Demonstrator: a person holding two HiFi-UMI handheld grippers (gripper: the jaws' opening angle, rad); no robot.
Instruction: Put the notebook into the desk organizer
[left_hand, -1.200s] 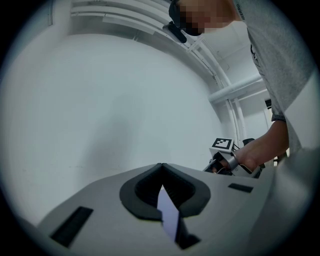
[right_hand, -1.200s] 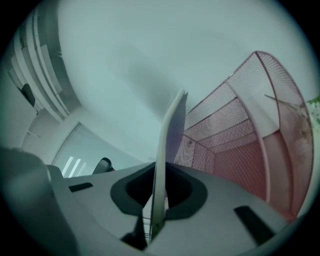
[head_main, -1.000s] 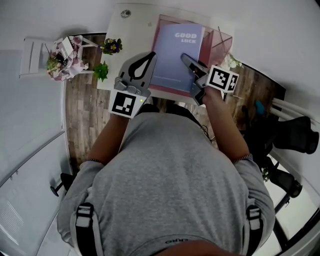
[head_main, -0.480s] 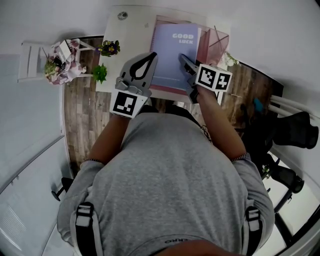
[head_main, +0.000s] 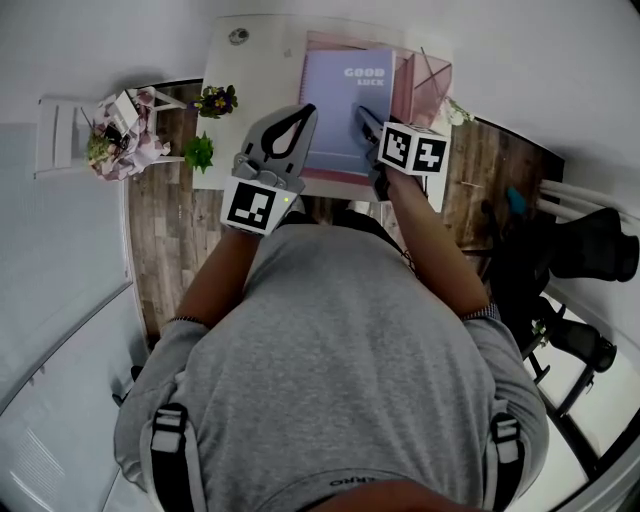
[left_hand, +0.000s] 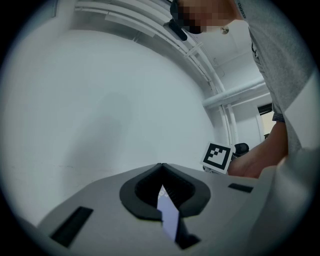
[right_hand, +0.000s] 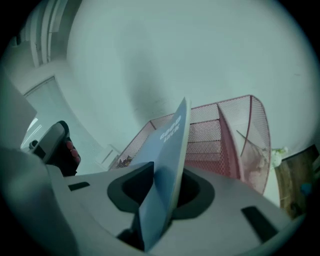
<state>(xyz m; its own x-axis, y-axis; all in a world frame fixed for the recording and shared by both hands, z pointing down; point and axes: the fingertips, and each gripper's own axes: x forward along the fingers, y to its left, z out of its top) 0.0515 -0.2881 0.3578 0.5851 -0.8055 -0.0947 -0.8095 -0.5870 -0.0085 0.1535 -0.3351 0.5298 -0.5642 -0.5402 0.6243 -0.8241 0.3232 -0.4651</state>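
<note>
Straight ahead of the right gripper (head_main: 362, 115), the lavender "GOOD LUCK" notebook (head_main: 345, 105) stands between its jaws, which have just been opening. The pink wire-mesh desk organizer (right_hand: 235, 135) with its slanted dividers blocks the way beyond. To the left gripper's (head_main: 300, 108) left, the white tabletop (head_main: 250, 90) lies bare up to a small round grey disc (head_main: 238, 36). A small green plant (head_main: 199, 150) and a purple-flowered one (head_main: 220, 97) crowd that far edge.

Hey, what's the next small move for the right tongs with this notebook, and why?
Probably finish opening the right tongs and draw them back. Their jaws have just been opening around the notebook, which already seems to rest in the pink organizer.
</note>
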